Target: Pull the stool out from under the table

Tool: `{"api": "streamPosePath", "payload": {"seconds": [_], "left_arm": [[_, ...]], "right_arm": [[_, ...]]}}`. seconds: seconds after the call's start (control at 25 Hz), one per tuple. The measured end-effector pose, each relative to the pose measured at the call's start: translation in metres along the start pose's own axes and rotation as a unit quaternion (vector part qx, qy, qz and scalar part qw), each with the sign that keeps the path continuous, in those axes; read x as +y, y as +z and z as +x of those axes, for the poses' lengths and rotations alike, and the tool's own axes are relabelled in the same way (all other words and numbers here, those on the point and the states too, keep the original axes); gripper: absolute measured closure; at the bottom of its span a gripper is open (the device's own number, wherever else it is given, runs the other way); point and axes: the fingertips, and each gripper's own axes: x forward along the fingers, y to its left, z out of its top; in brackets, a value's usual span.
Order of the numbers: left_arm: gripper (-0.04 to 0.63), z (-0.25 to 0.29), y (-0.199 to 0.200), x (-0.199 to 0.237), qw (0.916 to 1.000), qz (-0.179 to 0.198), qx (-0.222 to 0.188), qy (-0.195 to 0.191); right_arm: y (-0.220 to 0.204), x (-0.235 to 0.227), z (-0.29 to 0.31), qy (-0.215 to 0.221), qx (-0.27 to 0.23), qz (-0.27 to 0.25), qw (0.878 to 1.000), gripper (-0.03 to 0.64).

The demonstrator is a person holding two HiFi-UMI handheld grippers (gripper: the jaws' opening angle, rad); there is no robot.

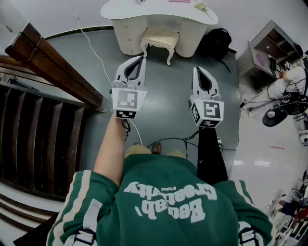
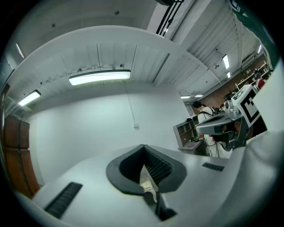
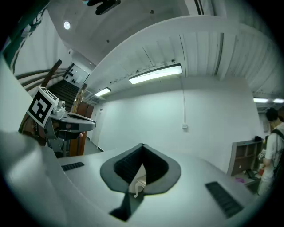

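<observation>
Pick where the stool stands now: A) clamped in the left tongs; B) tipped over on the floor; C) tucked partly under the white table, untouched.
C: the stool stands upright, its seat partly under the white table, while the left tongs and right tongs hang shut, short of it.

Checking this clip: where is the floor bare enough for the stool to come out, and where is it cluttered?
Bare grey floor runs from the stool back between the left gripper and right gripper, both shut. Crowded: black bag and shelf unit at right, staircase at left, cables by the person's feet.
</observation>
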Motion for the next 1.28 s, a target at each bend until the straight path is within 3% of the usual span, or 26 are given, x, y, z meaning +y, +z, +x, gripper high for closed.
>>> {"api": "streamPosePath", "payload": {"seconds": [0.72,1.28], "left_arm": [[0.583,0.006,-0.001,0.001,0.9998,-0.019,-0.003,-0.004],[0.583,0.017,-0.015,0.011,0.9995,0.001,0.021,0.024]], "right_arm": [[-0.004,0.005,0.004,0.034,-0.009,0.019,0.999,0.609],[-0.020,-0.011,0.018,0.036,-0.009,0.038,0.999,0.609]]}}
